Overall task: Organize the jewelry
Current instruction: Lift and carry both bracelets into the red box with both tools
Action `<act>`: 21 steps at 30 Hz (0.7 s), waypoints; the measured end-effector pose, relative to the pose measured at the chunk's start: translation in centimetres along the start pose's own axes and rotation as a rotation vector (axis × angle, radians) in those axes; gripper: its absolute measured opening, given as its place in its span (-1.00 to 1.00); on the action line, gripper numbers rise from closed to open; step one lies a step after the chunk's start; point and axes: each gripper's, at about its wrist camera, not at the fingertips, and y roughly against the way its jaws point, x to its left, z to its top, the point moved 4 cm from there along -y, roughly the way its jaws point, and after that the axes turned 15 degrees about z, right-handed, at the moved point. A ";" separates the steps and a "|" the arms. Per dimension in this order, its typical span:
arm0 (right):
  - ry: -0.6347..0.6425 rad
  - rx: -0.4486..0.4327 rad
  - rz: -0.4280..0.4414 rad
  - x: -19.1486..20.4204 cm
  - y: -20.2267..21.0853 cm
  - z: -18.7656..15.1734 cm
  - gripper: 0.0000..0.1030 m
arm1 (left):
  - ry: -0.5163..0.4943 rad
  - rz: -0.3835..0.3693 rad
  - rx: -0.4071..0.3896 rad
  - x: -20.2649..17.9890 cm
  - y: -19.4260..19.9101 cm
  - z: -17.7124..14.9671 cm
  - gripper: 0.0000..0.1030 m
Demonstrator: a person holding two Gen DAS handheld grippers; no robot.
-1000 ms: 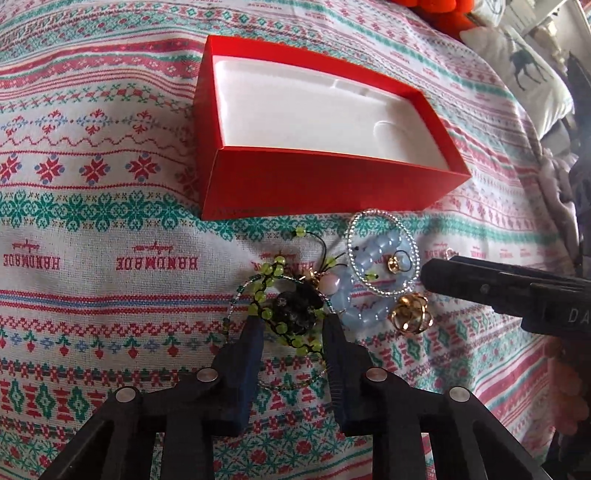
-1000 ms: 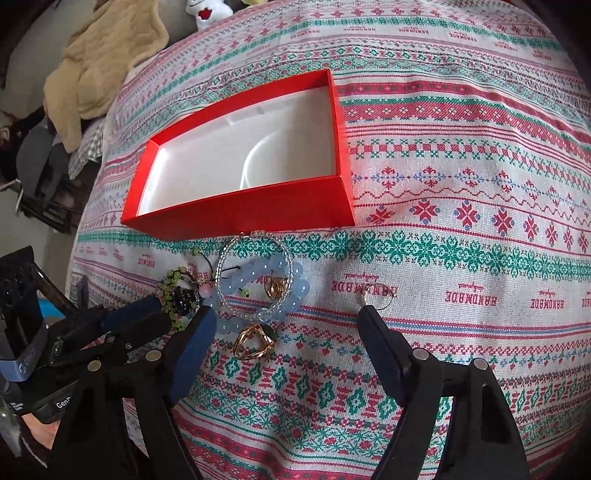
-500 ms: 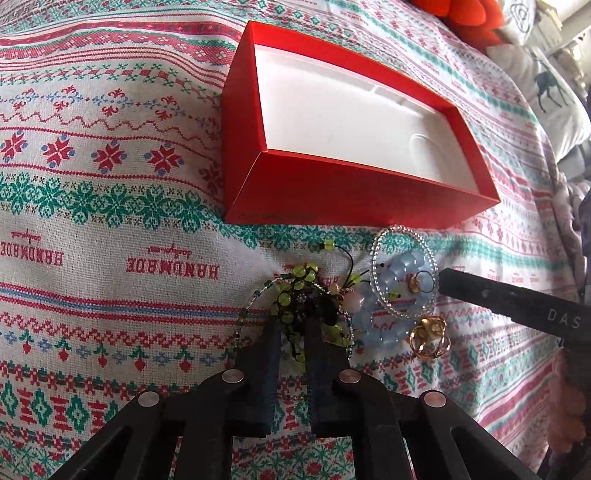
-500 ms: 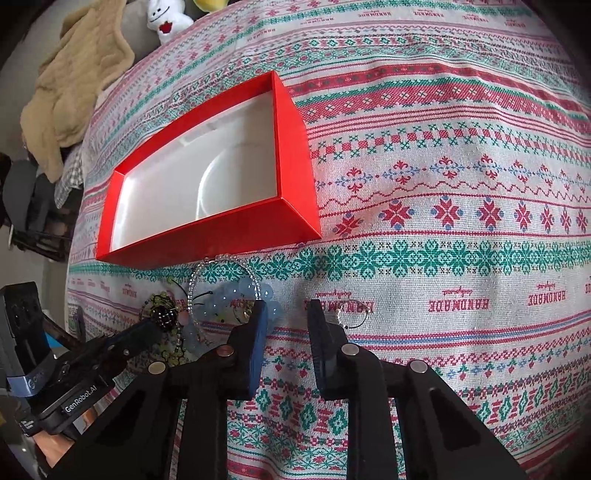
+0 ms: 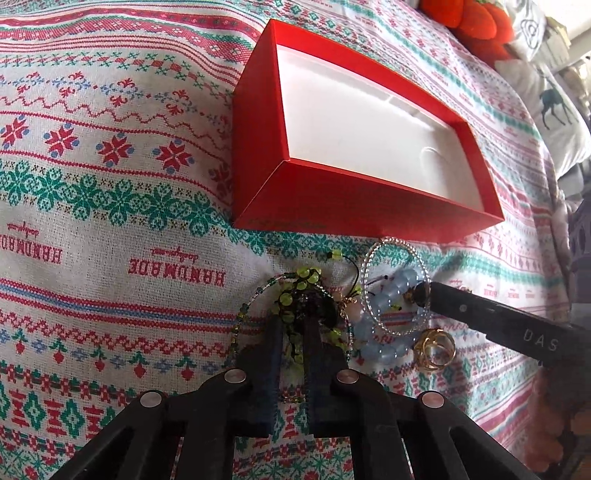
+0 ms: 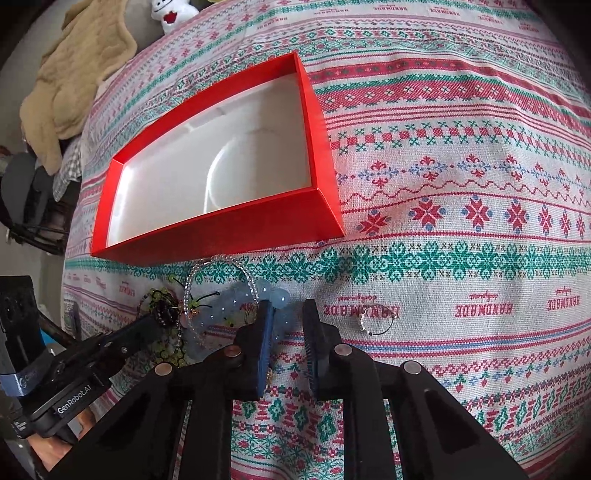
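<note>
A pile of jewelry lies on the patterned cloth in front of an open red box (image 5: pixel 258 122) with a white lining, which also shows in the right wrist view (image 6: pixel 221 232). My left gripper (image 5: pixel 294 325) is shut on the green and black beaded bracelet (image 5: pixel 303 295). Beside it lie a pale blue bead bracelet (image 5: pixel 384 317), a clear bead ring bracelet (image 5: pixel 369 258) and a gold ring (image 5: pixel 436 347). My right gripper (image 6: pixel 286 308) is nearly shut at the right edge of the blue bracelet (image 6: pixel 273 293); I cannot tell whether it holds anything. A small thin ring (image 6: pixel 376 319) lies to its right.
The cloth covers a rounded surface that drops off at the sides. A beige blanket (image 6: pixel 74 74) and a white plush toy (image 6: pixel 173 14) lie beyond the far left edge. An orange plush (image 5: pixel 469 22) and a deer-print pillow (image 5: pixel 554 110) lie at the far right.
My left gripper closed onto the green and black bracelet. My right gripper closed from wide open to a narrow gap and moved up to the blue bracelet's right edge.
</note>
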 end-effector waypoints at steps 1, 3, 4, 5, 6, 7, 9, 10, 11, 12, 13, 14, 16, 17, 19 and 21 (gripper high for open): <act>0.010 -0.002 -0.009 0.1 -0.1 0.0 -0.67 | 0.011 -0.005 0.003 0.1 -0.1 0.0 -0.90; 0.038 0.000 -0.031 0.4 -0.3 0.0 -0.67 | 0.026 -0.011 0.006 0.2 -0.1 0.1 -0.90; 0.056 0.000 -0.042 0.6 -0.4 0.0 -0.67 | 0.027 -0.006 0.003 0.2 0.0 0.0 -0.91; 0.073 -0.002 -0.051 0.8 -0.5 0.0 -0.71 | 0.024 0.001 0.000 0.0 0.1 -0.1 -0.91; 0.081 -0.004 -0.055 0.9 -0.6 0.0 -0.76 | 0.016 0.010 -0.006 -0.1 0.2 -0.1 -0.91; 0.085 -0.009 -0.058 1.0 -0.6 0.0 -0.76 | 0.008 0.017 -0.012 -0.3 0.4 -0.2 -0.99; 0.077 -0.010 -0.052 1.1 -0.3 0.0 -0.76 | -0.001 0.017 -0.026 -0.5 1.0 -0.4 -0.99; 0.072 -0.013 -0.043 1.2 -0.1 0.0 -0.76 | -0.003 0.012 -0.033 -0.6 1.3 -0.4 -0.99; 0.073 -0.019 -0.034 1.3 0.3 0.1 -0.76 | -0.006 0.007 -0.043 -0.7 1.8 -0.4 -0.99; 0.075 -0.029 -0.028 1.4 0.8 0.0 -0.76 | -0.009 0.004 -0.054 -0.8 2.2 -0.5 -0.99; 0.080 -0.040 -0.021 1.6 1.2 0.1 -0.76 | -0.013 0.000 -0.065 -0.8 2.6 -0.6 -0.99; 0.084 -0.051 -0.016 1.8 1.7 0.1 -0.76 | -0.017 -0.003 -0.076 -0.9 3.1 -0.6 -0.99; 0.090 -0.069 -0.004 2.1 2.6 0.1 -0.76 | -0.021 -0.011 -0.093 -1.0 3.9 -0.7 -0.99; 0.092 -0.076 0.002 2.2 3.2 -0.2 -0.76 | -0.024 -0.016 -0.099 -1.1 4.2 -0.8 -0.99; 0.098 -0.089 0.013 2.5 3.9 -0.4 -0.76 | -0.030 -0.022 -0.115 -1.3 5.0 -0.9 -0.99; 0.110 -0.103 0.019 3.0 4.6 -0.6 -0.76 | -0.042 -0.028 -0.136 -1.5 5.9 -1.1 -0.99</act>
